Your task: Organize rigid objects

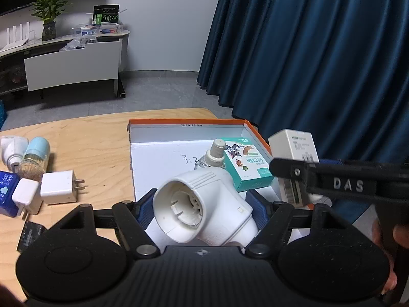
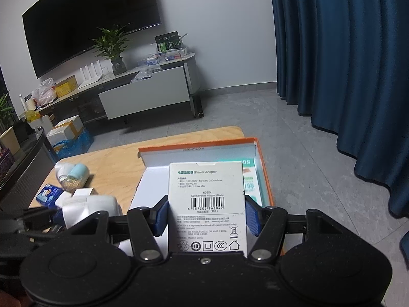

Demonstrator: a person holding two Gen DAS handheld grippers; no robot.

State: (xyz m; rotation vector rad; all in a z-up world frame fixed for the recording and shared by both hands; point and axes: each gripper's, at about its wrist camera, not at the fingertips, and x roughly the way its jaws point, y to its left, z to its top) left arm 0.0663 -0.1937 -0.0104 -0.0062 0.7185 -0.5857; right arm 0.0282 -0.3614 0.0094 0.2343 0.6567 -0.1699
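Note:
My left gripper (image 1: pixel 202 208) is shut on a white plug-in heater device (image 1: pixel 204 207) and holds it over the near edge of the orange-rimmed box (image 1: pixel 186 122). My right gripper (image 2: pixel 206 216) is shut on a white power adapter box (image 2: pixel 206 204), upright above the same orange-rimmed box (image 2: pixel 199 144). The adapter box also shows in the left wrist view (image 1: pixel 294 163), at the box's right side. Inside lie a teal carton (image 1: pixel 246 163) and a small clear bottle with a grey cap (image 1: pixel 213 154).
On the wooden table (image 1: pixel 97 138), left of the box, lie a white charger (image 1: pixel 60 186), a second white plug (image 1: pixel 25 195), a toothpick jar with a blue lid (image 1: pixel 34 158), a white device (image 1: pixel 12 151) and a blue pack (image 1: pixel 7 192). Blue curtain (image 1: pixel 319 51) hangs behind.

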